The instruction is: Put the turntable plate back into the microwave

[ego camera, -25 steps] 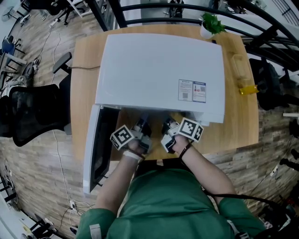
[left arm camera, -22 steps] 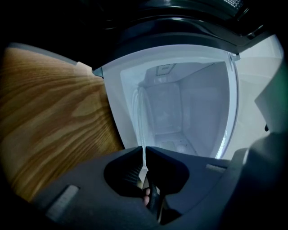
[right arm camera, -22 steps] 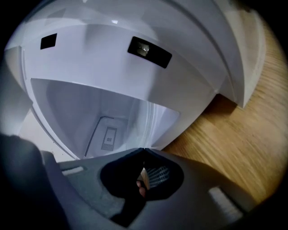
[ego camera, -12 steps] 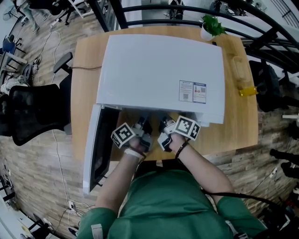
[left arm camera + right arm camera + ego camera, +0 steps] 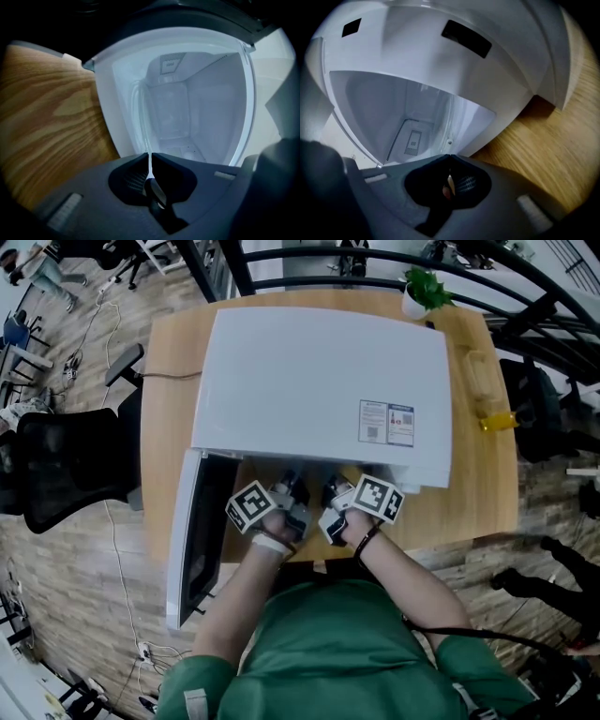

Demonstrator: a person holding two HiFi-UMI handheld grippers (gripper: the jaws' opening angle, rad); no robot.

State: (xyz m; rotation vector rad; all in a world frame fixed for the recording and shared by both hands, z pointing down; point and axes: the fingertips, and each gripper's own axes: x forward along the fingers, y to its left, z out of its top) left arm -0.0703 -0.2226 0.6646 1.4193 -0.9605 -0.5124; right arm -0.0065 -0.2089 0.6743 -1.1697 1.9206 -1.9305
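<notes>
Clear glass turntable plate (image 5: pixel 149 163) pinched at its near rim by both grippers, at the mouth of the open microwave (image 5: pixel 319 381).
The left gripper (image 5: pixel 150 157) and the right gripper (image 5: pixel 449 157) each have their jaws closed to a sliver on the glass. The plate shows edge-on as a thin line running straight ahead into the white cavity (image 5: pixel 187 108); being round, it has no long axis. Only the gripper views show plate and cavity. The head view hides both under the microwave's top, but shows the door (image 5: pixel 192 540) swung out to the left.
</notes>
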